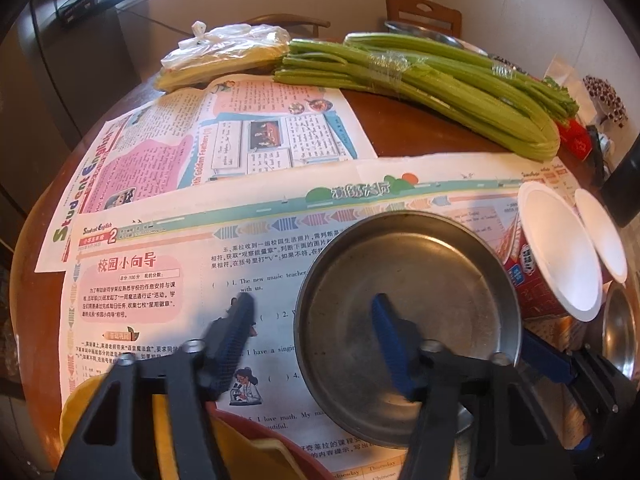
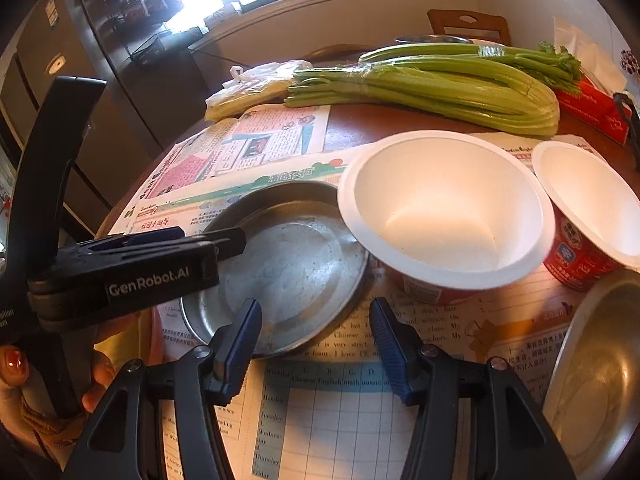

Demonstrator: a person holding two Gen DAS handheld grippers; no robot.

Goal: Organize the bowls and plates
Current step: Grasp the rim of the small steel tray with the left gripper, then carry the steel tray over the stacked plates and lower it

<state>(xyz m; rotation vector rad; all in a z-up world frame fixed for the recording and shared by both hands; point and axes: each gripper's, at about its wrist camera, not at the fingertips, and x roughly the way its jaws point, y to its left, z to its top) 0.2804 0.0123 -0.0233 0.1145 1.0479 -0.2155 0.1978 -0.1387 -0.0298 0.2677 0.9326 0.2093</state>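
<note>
Now our left gripper (image 1: 316, 328) straddles the rim of the shallow round steel plate (image 1: 408, 320), one finger inside, one outside, seemingly to lift it; whether they pinch it we cannot tell. Our right gripper (image 2: 316, 332) hangs unclenched and empty, with the white foam bowl (image 2: 444, 208) just beyond its fingertips.

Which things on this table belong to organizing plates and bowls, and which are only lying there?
For the job: metal plate, second metal plate, near paper bowl, far paper bowl.

Lying about: celery, plastic bag, newspapers, red box.

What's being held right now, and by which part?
Nothing yet. The left gripper straddles the rim of the metal plate, pads not pressing; the right gripper is open and empty.
</note>
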